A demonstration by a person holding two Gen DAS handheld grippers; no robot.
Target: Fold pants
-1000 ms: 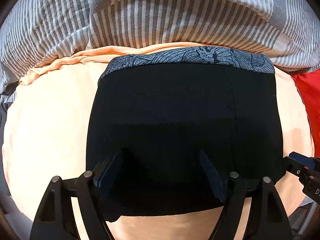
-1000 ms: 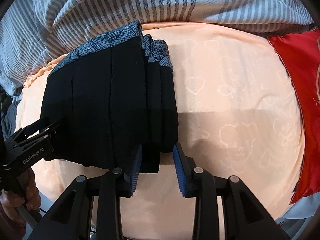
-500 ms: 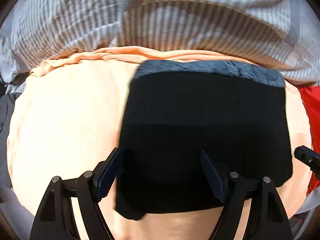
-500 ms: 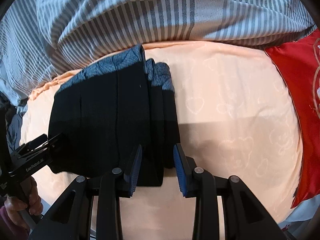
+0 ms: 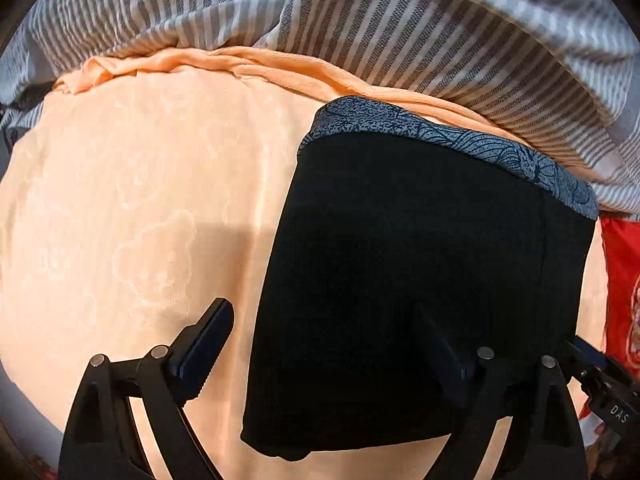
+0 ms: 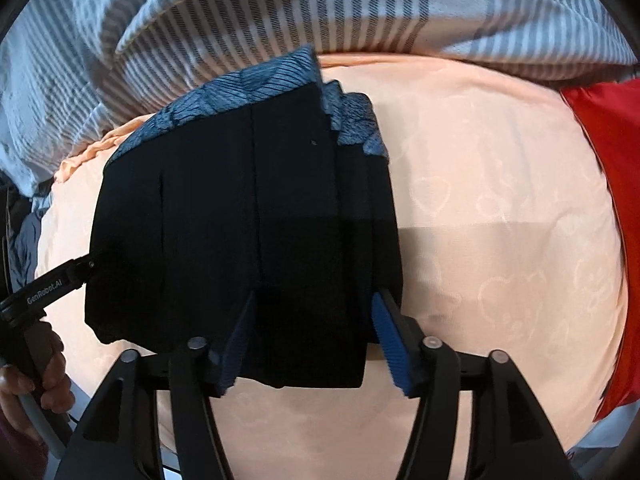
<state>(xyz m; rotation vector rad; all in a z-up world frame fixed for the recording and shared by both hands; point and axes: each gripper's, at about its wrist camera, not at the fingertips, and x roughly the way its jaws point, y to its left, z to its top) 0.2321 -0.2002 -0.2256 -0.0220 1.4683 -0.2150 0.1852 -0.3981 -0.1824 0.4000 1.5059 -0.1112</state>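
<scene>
Lying folded on peach sheet point(image 5: 120, 200), black pants point(image 5: 420, 260) form compact stack; patterned blue-grey waistband point(image 5: 460, 144) points 12 o'clock toward striped duvet point(image 5: 400, 20), long axis 6-to-12. Red cushion point(image 6: 612, 200) at 3 o'clock. Left gripper point(image 5: 324, 344): jaws opening, spread wide, straddling stack's left edge. Right gripper point(image 6: 316, 340): jaws opening, stack's right edge between them, pads apparently clear of cloth.

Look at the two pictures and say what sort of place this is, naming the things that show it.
Probably a bedroom, on a bed: a peach sheet with a faint bear pattern, a rumpled grey-and-white striped duvet behind it, and folded black pants lying on the sheet.
</scene>
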